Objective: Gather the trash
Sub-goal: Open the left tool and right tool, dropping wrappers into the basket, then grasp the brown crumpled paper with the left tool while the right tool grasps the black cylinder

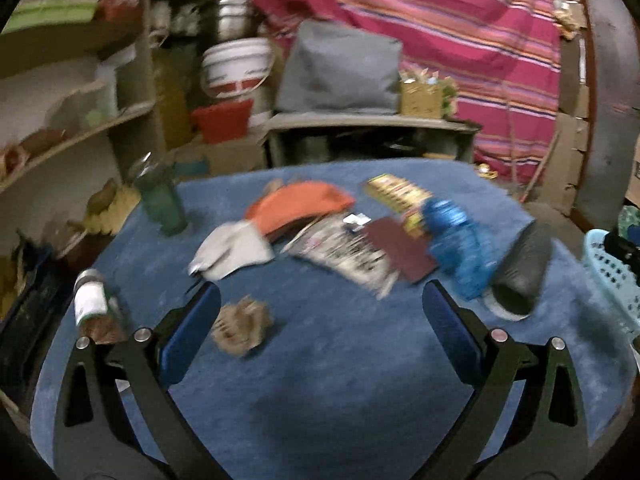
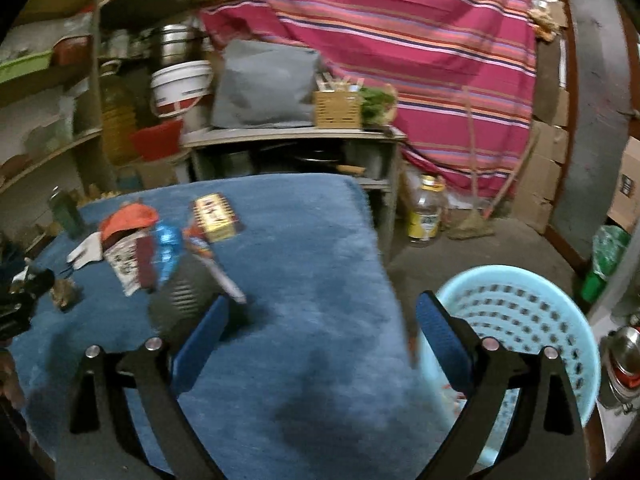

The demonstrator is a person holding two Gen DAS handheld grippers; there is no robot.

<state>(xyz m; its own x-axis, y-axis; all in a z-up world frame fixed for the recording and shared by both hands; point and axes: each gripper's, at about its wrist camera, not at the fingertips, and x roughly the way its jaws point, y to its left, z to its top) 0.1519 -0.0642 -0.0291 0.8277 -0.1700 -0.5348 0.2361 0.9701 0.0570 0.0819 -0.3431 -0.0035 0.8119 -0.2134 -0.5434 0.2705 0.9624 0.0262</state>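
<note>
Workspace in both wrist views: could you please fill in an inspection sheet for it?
Surface: blue cloth covers the table.
Job's things: crumpled brown paper, orange wrapper, blue wrapper, printed packets, yellow box; light blue basket stands beside the table.
Clutter: green bottle, white-labelled jar, dark cylinder lying down.
Grippers: left hand-held gripper open, empty; right hand-held gripper open, empty.
Cables: nothing seen.
Surroundings: shelves, white bucket, striped cloth, cardboard boxes.
</note>
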